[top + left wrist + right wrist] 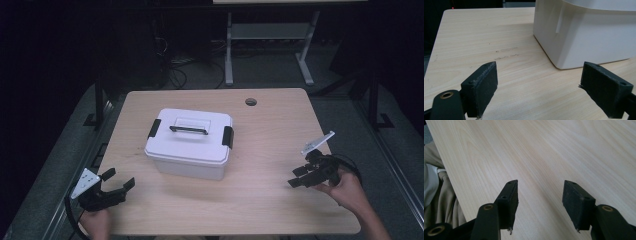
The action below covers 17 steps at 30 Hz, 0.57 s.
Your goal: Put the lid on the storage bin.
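A white lidded storage box (190, 142) with a black carry handle (188, 130) and a black latch at each end stands a little left of the middle of the light wooden table (280, 130). My left gripper (120, 178) rests near the front left corner, open, pointing toward the box. In the left gripper view its jaws (537, 80) stand wide apart with bare wood between them and the box's lower corner (586, 37) just ahead. My right gripper (295, 177) hovers at the right front, held by a hand, open and pointing left. Bare tabletop lies between its jaws (540, 195).
A round cable hole (251, 102) sits near the table's far edge. Behind the table stand the white legs of another desk (229, 50), with cables on the floor. The person's lap (439, 195) shows past the table's front edge.
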Motion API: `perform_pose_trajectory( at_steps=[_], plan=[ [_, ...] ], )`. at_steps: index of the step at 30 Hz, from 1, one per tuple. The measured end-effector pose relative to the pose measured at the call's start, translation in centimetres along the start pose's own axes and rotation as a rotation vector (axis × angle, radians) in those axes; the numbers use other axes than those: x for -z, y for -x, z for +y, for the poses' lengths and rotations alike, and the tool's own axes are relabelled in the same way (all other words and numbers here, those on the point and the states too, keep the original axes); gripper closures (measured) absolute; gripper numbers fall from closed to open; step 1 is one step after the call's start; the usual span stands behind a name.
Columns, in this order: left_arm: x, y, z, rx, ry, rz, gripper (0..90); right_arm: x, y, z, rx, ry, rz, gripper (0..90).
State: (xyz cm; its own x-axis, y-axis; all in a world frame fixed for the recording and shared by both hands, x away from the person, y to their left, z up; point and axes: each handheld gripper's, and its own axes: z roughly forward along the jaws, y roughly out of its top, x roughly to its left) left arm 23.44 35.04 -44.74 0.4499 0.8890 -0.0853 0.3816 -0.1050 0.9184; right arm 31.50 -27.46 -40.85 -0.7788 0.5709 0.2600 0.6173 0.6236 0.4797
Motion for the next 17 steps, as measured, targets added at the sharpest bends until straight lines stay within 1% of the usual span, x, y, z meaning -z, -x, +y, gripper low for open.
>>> perform_pose_trajectory(
  at_steps=[2,5,8,10,12,17],
  plan=[
    [0.0,0.0,0.0,0.001,0.000,-0.001,13.1,0.0,0.0,-0.3,-0.001,0.006,0.005,45.7],
    [0.0,0.0,0.0,0.000,-0.002,-0.001,13.2,-0.1,0.0,-0.6,-0.008,0.006,0.000,45.3],
    [-0.1,0.0,0.0,-0.004,-0.005,-0.001,13.2,-0.2,-0.1,-1.0,-0.011,0.020,0.005,45.1],
    [-0.1,0.0,0.0,-0.004,-0.006,-0.001,13.2,-0.2,-0.1,-1.2,-0.017,0.017,0.006,44.4],
    [-0.1,0.1,0.0,-0.002,-0.001,0.000,13.2,-0.3,-0.2,-1.3,-0.020,0.022,0.009,44.3],
    [0.0,0.0,0.0,-0.002,0.000,0.000,13.2,-0.2,-0.3,-1.7,-0.013,0.043,0.002,43.3]
  ],
)
